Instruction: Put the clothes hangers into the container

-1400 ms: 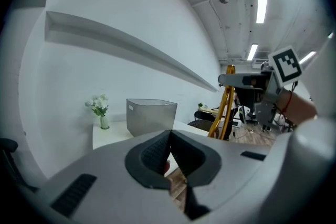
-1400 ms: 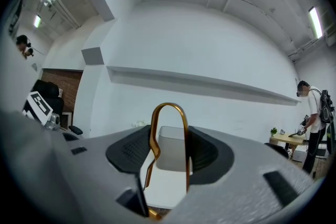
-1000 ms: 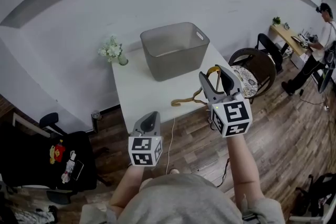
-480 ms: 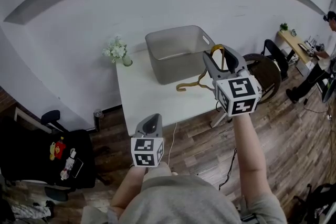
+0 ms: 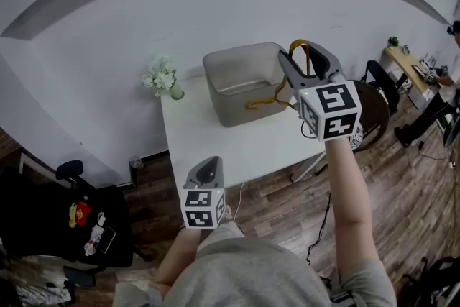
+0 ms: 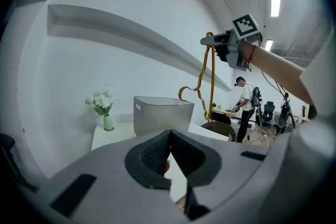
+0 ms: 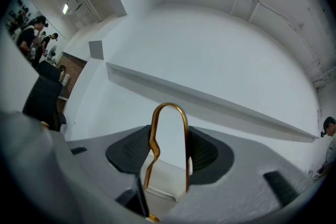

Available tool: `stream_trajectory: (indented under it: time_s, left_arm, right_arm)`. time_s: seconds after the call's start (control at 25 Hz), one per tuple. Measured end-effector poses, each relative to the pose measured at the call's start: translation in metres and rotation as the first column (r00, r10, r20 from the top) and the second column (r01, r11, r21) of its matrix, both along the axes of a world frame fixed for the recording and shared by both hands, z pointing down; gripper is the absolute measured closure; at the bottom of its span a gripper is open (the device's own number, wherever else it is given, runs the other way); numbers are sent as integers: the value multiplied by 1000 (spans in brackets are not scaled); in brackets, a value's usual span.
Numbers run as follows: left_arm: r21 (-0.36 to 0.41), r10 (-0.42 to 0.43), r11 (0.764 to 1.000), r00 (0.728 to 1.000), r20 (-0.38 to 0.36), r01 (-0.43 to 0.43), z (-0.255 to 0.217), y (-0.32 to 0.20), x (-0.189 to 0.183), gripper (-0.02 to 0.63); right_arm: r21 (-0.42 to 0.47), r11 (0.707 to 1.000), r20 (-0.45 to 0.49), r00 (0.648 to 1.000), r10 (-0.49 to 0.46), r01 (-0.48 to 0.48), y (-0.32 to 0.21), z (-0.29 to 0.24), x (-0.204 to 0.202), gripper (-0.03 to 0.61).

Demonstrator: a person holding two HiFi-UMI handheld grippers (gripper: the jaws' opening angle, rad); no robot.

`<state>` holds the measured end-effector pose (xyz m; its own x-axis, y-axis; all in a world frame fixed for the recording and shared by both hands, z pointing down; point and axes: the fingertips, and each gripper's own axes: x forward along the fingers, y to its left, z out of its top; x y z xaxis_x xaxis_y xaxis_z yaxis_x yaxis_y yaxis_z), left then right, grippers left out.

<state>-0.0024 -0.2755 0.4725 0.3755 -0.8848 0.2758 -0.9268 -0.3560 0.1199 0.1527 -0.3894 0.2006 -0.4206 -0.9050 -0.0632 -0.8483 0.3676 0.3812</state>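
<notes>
My right tongs (image 5: pixel 307 60), clamped on the hanger (image 5: pixel 267 103), just lifted it to the bin (image 5: pixel 228 108); left tongs (image 5: pixel 207 170) closed, empty

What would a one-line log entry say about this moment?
right gripper: shut on gold hanger | gold hanger: dangling near container rim, not yet dropped in | left gripper: shut, empty

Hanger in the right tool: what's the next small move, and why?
Probably carry the right tool a little further across the grey container, toward its middle, before lowering. The gold hanger is clamped by its looped end and dangles; in the left gripper view it hangs by the container's right-hand edge, above the rim, so releasing here might drop it outside.
</notes>
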Motion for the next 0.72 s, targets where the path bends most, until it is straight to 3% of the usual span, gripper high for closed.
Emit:
stream_trajectory:
  time_s: [0.72]
  left_arm:
    - [-14,5,1000,1000,-13,-5,-7,-99,-33,606]
  right_arm:
    - [56,998,-113,994,9,-3,-102,-52,-47,367]
